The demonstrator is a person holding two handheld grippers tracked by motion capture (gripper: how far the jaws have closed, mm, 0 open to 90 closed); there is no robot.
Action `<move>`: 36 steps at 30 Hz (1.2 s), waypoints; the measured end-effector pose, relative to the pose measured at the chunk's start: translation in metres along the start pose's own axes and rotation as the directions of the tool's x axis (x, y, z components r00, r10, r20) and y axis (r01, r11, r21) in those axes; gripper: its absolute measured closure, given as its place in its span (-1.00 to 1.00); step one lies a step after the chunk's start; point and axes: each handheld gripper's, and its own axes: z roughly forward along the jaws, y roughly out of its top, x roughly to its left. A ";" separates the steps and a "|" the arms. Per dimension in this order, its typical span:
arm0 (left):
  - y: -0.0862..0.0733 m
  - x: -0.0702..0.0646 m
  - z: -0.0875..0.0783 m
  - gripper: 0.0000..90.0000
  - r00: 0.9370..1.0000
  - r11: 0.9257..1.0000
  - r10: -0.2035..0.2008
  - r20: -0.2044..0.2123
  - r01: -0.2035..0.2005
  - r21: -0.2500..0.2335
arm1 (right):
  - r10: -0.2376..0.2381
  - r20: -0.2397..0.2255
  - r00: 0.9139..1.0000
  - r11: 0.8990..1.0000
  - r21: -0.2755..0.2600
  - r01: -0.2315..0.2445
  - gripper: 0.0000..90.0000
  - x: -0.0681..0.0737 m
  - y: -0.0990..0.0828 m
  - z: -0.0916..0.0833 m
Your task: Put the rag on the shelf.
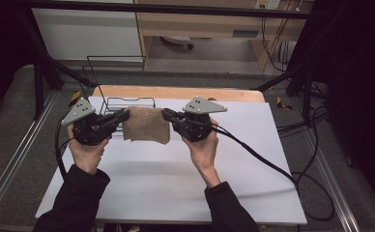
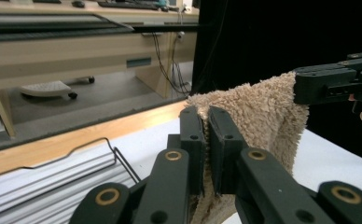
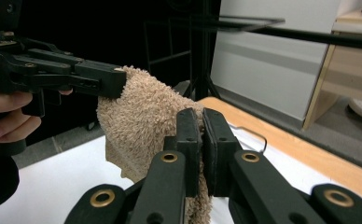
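Both grippers, left gripper (image 1: 122, 116) and right gripper (image 1: 168, 115), clamp the tan towel's (image 1: 147, 125) top corners, holding it above the table (image 1: 185, 183) near its far edge, where a thin pinch could slip free.

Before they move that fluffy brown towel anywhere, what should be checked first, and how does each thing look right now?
1. Left tongs shut on the towel at its left corner: ok.
2. Right tongs shut on the towel's other top corner: ok.
3. Towel hangs between the two tongs, its top edge roughly level in the high view: ok.
4. Towel's lower edge lifted off the white table: cannot tell.
5. Wire rack stands behind the towel, apart from it: cannot tell.
6. Cable from the right tongs trails away from the towel: ok.
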 end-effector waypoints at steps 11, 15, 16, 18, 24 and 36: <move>0.020 0.018 -0.016 0.88 0.999 0.998 -0.002 -0.037 -0.001 -0.070 | -0.054 0.008 0.998 0.998 -0.038 0.055 0.92 0.009 0.033 0.021; 0.028 0.023 -0.021 0.88 0.999 0.996 0.001 -0.052 -0.005 -0.089 | -0.061 0.009 0.998 0.997 -0.046 0.061 0.92 0.011 0.041 0.025; 0.030 0.024 -0.022 0.88 0.998 0.996 0.002 -0.056 -0.007 -0.092 | -0.067 0.008 0.998 0.996 -0.053 0.067 0.92 0.012 0.046 0.028; 0.035 0.025 -0.024 0.88 0.998 0.995 0.005 -0.064 -0.012 -0.101 | -0.070 0.011 0.997 0.996 -0.055 0.071 0.92 0.012 0.049 0.029; 0.050 0.032 -0.028 0.88 0.996 0.992 0.014 -0.085 -0.025 -0.120 | -0.082 0.015 0.997 0.994 -0.076 0.083 0.92 0.014 0.067 0.037; 0.077 0.051 -0.034 0.88 0.994 0.988 0.020 -0.104 -0.036 -0.153 | -0.094 0.032 0.995 0.989 -0.110 0.097 0.92 0.015 0.096 0.055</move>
